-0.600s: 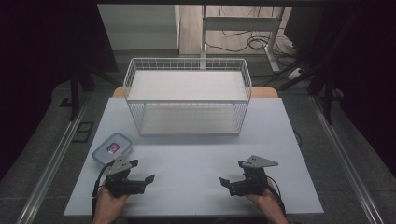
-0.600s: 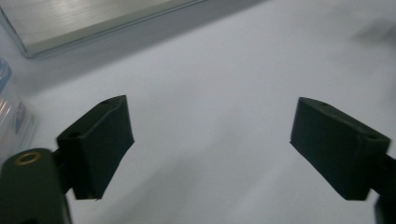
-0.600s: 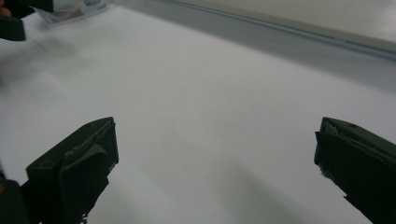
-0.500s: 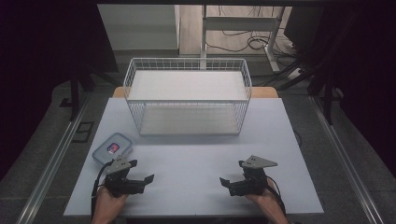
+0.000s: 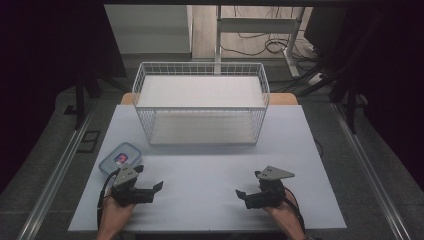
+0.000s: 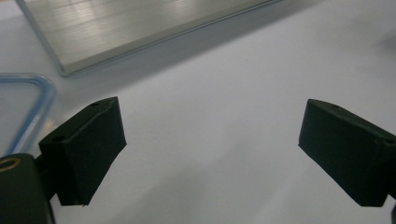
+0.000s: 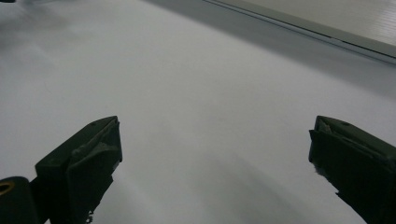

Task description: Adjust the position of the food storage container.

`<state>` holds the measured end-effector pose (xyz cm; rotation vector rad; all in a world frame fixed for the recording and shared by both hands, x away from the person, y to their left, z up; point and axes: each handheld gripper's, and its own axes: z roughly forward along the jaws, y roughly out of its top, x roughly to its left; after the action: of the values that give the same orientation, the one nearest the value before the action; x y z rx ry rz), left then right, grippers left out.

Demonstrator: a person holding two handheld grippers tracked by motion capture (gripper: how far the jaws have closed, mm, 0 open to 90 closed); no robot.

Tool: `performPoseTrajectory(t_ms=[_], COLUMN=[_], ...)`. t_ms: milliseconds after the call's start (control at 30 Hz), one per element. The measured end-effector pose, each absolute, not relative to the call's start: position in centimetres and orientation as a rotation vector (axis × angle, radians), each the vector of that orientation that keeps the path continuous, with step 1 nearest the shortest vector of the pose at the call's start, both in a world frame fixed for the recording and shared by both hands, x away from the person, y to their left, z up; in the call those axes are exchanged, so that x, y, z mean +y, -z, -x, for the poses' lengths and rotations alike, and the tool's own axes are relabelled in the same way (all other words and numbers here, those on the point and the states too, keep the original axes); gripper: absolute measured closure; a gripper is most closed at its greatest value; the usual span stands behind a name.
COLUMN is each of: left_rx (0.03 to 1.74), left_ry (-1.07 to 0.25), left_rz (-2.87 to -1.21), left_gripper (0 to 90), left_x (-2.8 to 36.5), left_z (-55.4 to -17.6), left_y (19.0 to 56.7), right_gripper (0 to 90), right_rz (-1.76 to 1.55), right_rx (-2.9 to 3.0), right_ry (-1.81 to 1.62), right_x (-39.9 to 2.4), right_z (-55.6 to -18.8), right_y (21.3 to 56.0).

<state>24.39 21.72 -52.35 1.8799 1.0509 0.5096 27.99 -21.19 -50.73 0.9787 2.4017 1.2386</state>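
- On the white desk (image 5: 210, 185), a pale sheet covers the top; a strip of wooden edge shows at the far corners, behind the wire basket (image 5: 201, 102).
- Around the desk the room is dark, with black drapes at both sides, a grey floor, metal rails running along each side, and cables lying on the floor beyond the far edge by a white frame leg.
- One wire basket stands at the far middle of the desk, white, rectangular and upright, with a flat pale base inside it.
- One lidded container (image 5: 119, 158) lies at the near left of the desk, clear with a blue rim and something red and white inside; in the left gripper view its blue-edged corner (image 6: 23, 112) shows at the left, just beside the left jaw.
- Two grippers are in hand, one on each side of the near edge, well apart from each other and pointed inward.
- Left gripper (image 5: 150, 189) sits low over the desk just in front of the container; its jaws stand wide apart with only bare desk between them.
- Right gripper (image 5: 247, 196) is held near the right front of the desk; its jaws are likewise spread wide with nothing between them.
- Two hands show at the bottom of the high view, each wrapped around its gripper's handle.
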Motion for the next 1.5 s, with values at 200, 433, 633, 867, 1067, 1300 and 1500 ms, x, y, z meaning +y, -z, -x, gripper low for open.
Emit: performPoseTrajectory(t_ms=[200, 433, 633, 867, 1067, 1300, 1500], left_rx=[1.099, 1.149, 1.188, 1.280, 1.363, 1.495, 1.527], left_ry=[-0.489, -0.482, -0.465, -0.490, -0.502, -0.576, -0.519], left_rz=[-1.924, -1.869, -1.897, -1.831, -1.785, -1.743, -1.748], left_gripper=[6.0, 7.1, 10.6, 50.3, 81.5, 90.0, 90.0], left_x=[22.0, 23.6, 25.5, 28.8, 31.6, 35.3, 36.3], left_z=[-25.1, -25.9, -27.5, -28.7, -30.2, -31.1, -32.0], left_y=[51.9, 50.4, 49.8, 49.1, 49.2, 50.6, 52.3], right_gripper=[2.6, 2.9, 3.2, 4.7, 5.0, 5.9, 6.4], right_rz=[-0.965, -1.018, -1.041, -1.053, -1.045, -1.047, -1.062], right_rx=[2.409, 2.412, 2.395, 2.418, 2.421, 2.433, 2.443], right_ry=[-1.237, -1.210, -1.215, -1.211, -1.202, -1.164, -1.156], right_x=[-20.8, -21.1, -20.9, -20.4, -20.2, -20.2, -20.2], right_z=[-28.1, -28.4, -28.7, -29.0, -29.0, -29.0, -29.1], right_y=[50.7, 50.9, 50.8, 51.0, 51.0, 51.2, 51.3])
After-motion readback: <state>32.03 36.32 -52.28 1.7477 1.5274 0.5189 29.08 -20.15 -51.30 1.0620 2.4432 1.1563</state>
